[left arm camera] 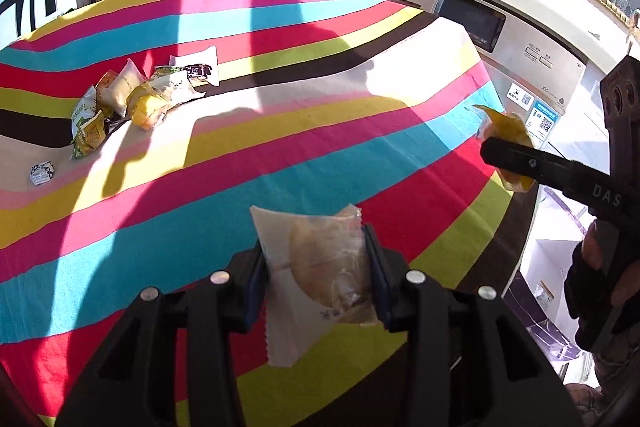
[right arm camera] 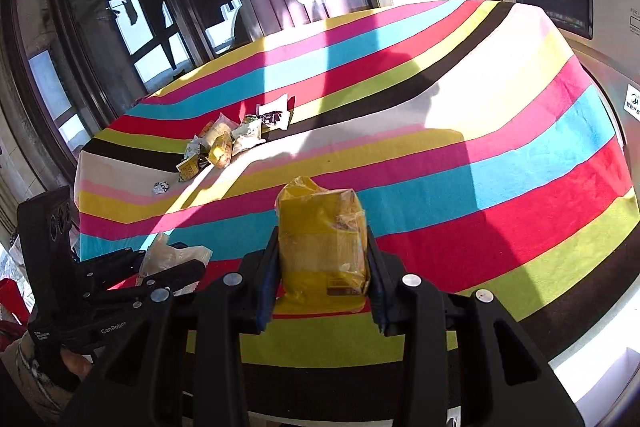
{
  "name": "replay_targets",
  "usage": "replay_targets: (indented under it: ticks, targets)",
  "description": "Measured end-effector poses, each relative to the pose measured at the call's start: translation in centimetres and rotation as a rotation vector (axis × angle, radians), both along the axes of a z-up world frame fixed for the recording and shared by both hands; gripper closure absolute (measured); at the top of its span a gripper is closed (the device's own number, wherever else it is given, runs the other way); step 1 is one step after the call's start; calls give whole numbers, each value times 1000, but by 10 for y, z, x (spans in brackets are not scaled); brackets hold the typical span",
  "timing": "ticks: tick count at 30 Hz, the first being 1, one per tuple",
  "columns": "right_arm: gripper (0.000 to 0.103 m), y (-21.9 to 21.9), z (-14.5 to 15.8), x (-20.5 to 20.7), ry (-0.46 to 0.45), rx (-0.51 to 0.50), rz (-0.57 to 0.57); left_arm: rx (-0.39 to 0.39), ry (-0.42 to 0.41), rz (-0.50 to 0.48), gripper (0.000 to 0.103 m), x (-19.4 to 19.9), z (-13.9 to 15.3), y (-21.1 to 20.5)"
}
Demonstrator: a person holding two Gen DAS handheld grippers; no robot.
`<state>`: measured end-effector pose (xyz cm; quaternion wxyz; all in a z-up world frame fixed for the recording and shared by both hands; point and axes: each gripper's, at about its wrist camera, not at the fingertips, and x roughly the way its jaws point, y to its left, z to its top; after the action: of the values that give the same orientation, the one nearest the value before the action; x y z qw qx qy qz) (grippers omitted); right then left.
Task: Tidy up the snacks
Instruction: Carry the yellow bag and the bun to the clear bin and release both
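My left gripper [left arm camera: 318, 263] is shut on a clear-and-white wrapped pastry [left arm camera: 320, 267], held above the near part of the striped tablecloth [left arm camera: 280, 131]. My right gripper [right arm camera: 324, 267] is shut on a yellow wrapped snack [right arm camera: 324, 247], also above the cloth's near side. In the left wrist view the right gripper [left arm camera: 508, 155] shows at the right with the yellow snack [left arm camera: 504, 127]. In the right wrist view the left gripper [right arm camera: 168, 267] shows at lower left with the pastry [right arm camera: 168, 255]. A pile of several wrapped snacks [left arm camera: 132, 95] lies at the far left of the table, also in the right wrist view [right arm camera: 224, 143].
A small white-and-black packet [left arm camera: 42, 173] lies apart, near the left edge of the cloth. A white appliance with a dark screen [left arm camera: 472, 19] stands against the table's right side. Windows [right arm camera: 160, 27] are behind the table.
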<state>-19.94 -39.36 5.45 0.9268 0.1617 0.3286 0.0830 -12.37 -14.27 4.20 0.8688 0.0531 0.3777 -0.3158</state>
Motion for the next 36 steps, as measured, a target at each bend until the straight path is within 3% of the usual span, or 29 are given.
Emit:
replay_targets:
  ticks: [9, 14, 18, 26, 36]
  targets:
    - [65, -72, -6, -67, -5, -21, -165, 68, -51, -279, 59, -50, 10, -98]
    - [65, -92, -16, -102, 23, -55, -212, 72, -24, -419, 59, -78, 8, -141]
    - [65, -108, -32, -131, 62, -59, -254, 78, 28, -492, 59, -89, 3, -168]
    - [65, -139, -53, -168, 132, -64, -354, 139, 28, -656, 59, -127, -6, -225]
    - [65, -174, -74, -204, 242, -100, -472, 214, 46, -797, 58, -164, -26, -263]
